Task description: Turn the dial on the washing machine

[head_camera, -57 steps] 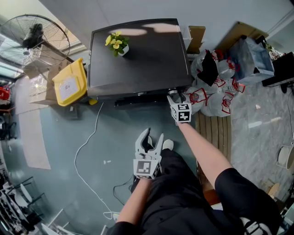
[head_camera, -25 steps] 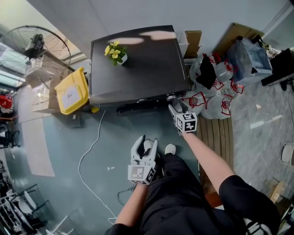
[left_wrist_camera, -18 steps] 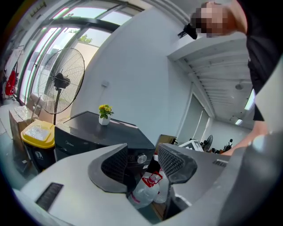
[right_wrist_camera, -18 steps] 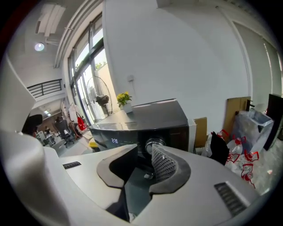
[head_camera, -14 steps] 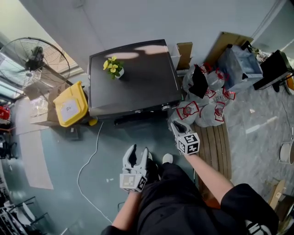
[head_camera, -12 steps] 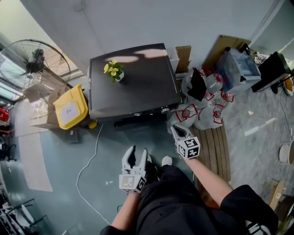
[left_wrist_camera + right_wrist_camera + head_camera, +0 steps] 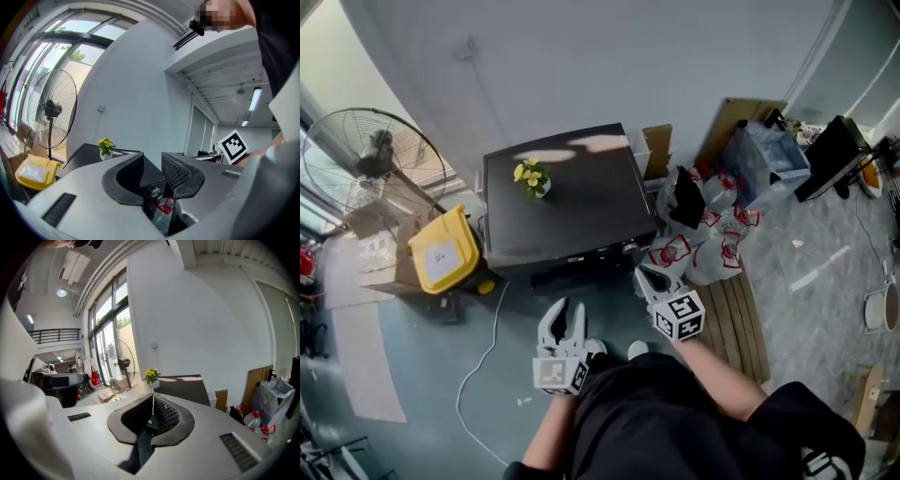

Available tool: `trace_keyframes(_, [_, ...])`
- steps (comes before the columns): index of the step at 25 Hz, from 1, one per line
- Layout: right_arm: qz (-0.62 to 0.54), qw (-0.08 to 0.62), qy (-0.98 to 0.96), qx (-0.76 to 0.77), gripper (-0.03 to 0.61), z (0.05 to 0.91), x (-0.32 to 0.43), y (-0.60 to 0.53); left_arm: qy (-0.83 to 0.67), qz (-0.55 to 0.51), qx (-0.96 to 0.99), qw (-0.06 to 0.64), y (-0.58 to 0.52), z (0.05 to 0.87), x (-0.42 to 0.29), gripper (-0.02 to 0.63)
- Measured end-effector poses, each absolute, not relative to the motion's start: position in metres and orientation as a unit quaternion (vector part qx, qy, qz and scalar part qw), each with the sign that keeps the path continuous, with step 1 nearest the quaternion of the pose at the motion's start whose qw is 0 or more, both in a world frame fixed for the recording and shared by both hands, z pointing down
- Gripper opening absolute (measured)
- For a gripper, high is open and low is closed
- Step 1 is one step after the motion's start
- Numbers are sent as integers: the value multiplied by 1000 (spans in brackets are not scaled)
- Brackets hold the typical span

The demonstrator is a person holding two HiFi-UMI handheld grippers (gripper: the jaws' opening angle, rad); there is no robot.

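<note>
The washing machine [image 7: 558, 192] is a dark box against the wall, with a small pot of yellow flowers [image 7: 532, 178] on its lid. Its front control strip [image 7: 600, 251] faces me; the dial is too small to make out. My right gripper [image 7: 646, 275] hangs in the air just short of the machine's front right corner, its jaws shut on nothing. My left gripper [image 7: 563, 315] is held lower, above the floor and well clear of the machine. Its jaws are closing with a narrow gap and nothing between them. The left gripper [image 7: 153, 161] and right gripper [image 7: 153, 402] both point towards the machine.
A standing fan [image 7: 370, 164] and a yellow-lidded bin [image 7: 442, 251] are left of the machine. Tied plastic bags [image 7: 703, 234] and a wooden pallet [image 7: 736, 314] lie to its right. A white cable [image 7: 483, 375] trails across the floor by my left side.
The right gripper has drawn back from the machine's front right corner and shut. The left gripper's jaws have narrowed. The machine now sits farther off in the head view.
</note>
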State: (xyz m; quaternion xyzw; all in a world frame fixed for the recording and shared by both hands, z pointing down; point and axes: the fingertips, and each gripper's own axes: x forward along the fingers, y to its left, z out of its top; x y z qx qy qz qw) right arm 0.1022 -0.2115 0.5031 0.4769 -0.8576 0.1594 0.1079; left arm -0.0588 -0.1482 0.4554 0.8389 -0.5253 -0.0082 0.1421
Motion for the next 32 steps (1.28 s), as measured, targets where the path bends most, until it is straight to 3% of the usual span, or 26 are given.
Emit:
trace_keyframes(11, [104,65,-857,500,0,442,84,-216,-538,27,839,70,-165,430,-86,14])
trace_keyframes(32, [101,99,-848,511,0,454,87,-206,-539,6,839,82,-170,433,-105,8])
